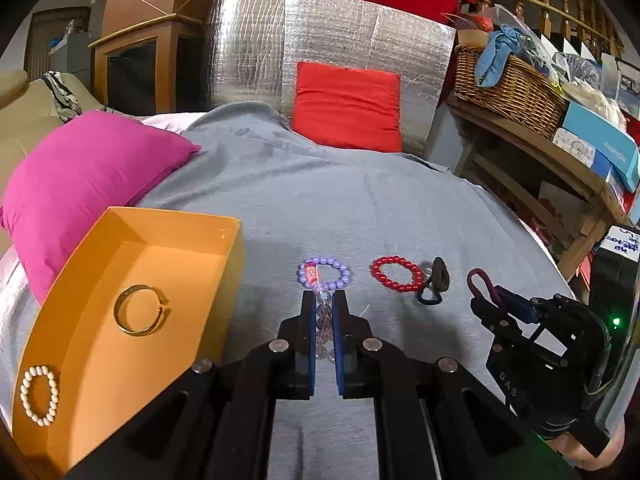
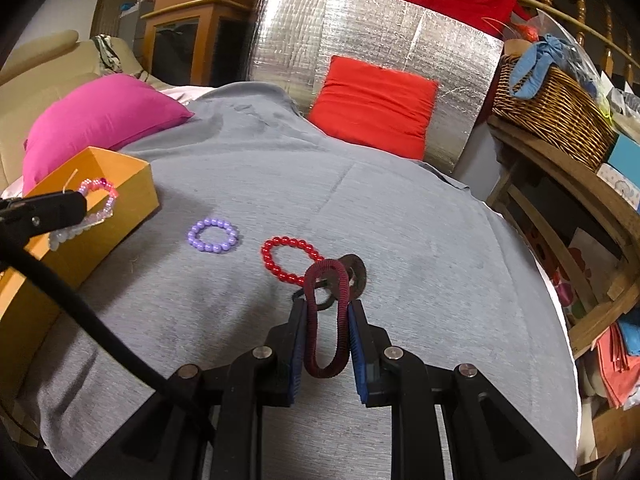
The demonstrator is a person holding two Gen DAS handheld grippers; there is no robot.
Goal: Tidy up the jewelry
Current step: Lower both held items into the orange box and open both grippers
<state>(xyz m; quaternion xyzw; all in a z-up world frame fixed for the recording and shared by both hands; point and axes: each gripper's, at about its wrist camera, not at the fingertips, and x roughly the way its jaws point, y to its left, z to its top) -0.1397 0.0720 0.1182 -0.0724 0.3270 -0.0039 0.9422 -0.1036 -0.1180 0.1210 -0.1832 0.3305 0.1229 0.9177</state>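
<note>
My left gripper point(image 1: 324, 300) is shut on a pink and clear beaded bracelet point(image 1: 323, 320), held above the grey cloth just right of the orange box point(image 1: 224, 248). The box holds a gold bangle point(image 1: 138, 310) and a white bead bracelet point(image 1: 39, 394). My right gripper point(image 2: 330, 308) is shut on a dark red coiled band point(image 2: 326, 320) and holds it above the cloth. A purple bead bracelet point(image 2: 213, 235), a red bead bracelet point(image 2: 288, 260) and a dark ring piece point(image 2: 356, 272) lie on the cloth. The left gripper and its bracelet point(image 2: 98, 200) show by the box point(image 2: 132, 196) in the right wrist view.
A magenta pillow point(image 1: 88, 176) lies behind the box. A red cushion point(image 1: 348, 104) leans on a silver foil panel point(image 1: 360, 32) at the back. A wooden shelf with a wicker basket point(image 1: 508, 88) and boxes stands at the right.
</note>
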